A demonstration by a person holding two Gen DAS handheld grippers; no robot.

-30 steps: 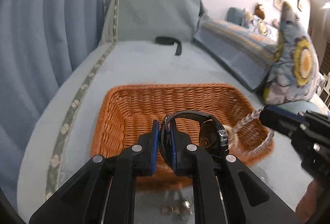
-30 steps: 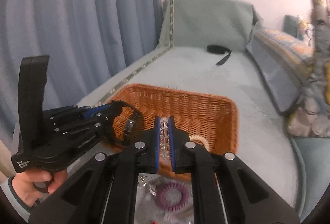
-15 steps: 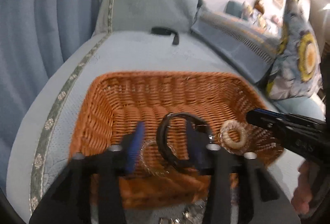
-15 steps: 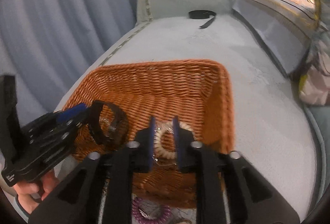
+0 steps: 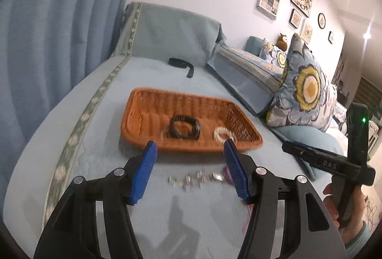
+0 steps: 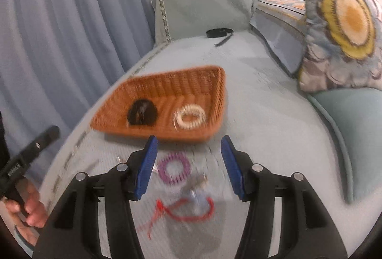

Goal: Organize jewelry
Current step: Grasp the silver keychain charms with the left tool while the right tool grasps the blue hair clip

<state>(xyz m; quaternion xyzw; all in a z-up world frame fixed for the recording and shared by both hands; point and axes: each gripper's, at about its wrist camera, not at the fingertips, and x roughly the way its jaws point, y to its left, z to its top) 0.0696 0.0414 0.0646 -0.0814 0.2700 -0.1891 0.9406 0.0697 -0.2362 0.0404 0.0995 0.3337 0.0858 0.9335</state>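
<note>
Left wrist view: wicker basket [image 5: 148, 115] sits on the blue-covered sofa seat [image 5: 59, 134], holding a black watch [image 5: 184, 128] near its middle and a cream bead bracelet [image 5: 223, 133] to the right of it, the two apart. A thin clear bangle seems to lie against the watch's left side, blurred. In front of the basket, on the seat cover, a string of small silver pieces [image 5: 195, 179] lies loose. Left gripper [image 5: 189, 171] hangs over those pieces, jaws spread wide, nothing between them. Right wrist view: right gripper [image 6: 188, 167] also has jaws spread wide and empty, above a purple coil hair tie [image 6: 173, 168], a red cord bracelet [image 6: 188, 212] and a small clear blurred item [image 6: 197, 194], all on the seat just in front of the basket [image 6: 191, 82]. Black strap [image 5: 181, 63] lies far back near the backrest. Flower-print pillow [image 5: 303, 89] leans at the right, well apart from the basket.
</note>
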